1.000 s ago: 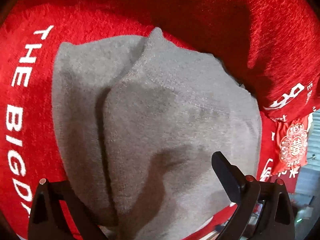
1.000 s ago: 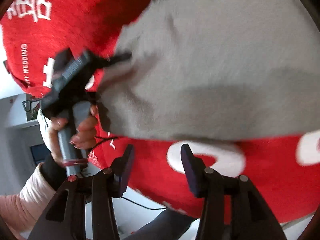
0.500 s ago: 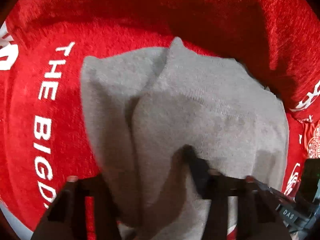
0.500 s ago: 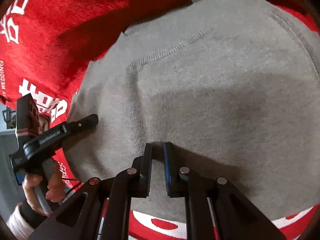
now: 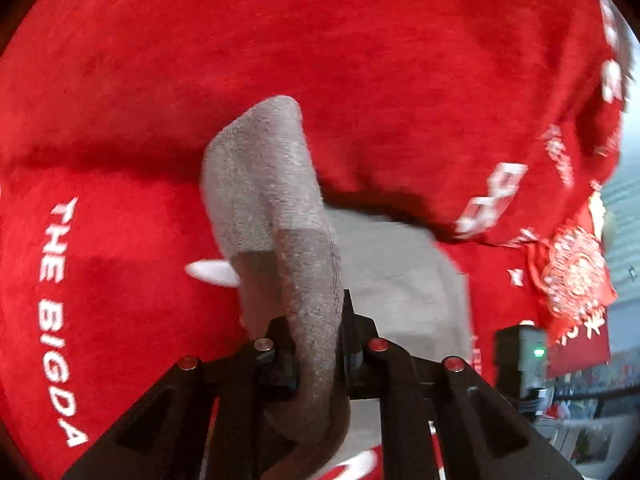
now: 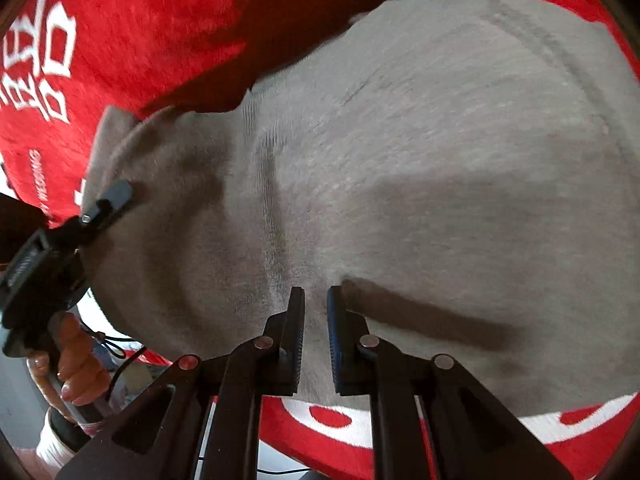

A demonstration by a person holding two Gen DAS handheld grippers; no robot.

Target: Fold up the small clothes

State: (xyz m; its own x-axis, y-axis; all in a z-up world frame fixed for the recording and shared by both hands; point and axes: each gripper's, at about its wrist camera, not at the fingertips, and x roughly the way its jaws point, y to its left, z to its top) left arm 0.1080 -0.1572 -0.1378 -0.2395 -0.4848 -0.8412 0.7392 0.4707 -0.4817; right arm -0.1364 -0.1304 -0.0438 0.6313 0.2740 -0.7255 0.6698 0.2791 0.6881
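1. Now my left gripper is clamped on a gathered edge of the grey garment; a second ago its fingers stood wide apart over flat cloth.
2. Lifted, the pinched fold rises as a grey ridge through the centre of the left view, while the rest of the garment lies on the red blanket at centre right.
3. Meanwhile my right gripper has drawn nearly together at bottom centre of its view, pads pressed against the garment's near hem; a narrow gap shows, and I cannot tell whether cloth is caught in it.
4. At middle left of the right view, the left gripper holds the garment's far corner, with the left hand below it.
5. I judge the fold is beginning: one edge is secured, ready to carry across.
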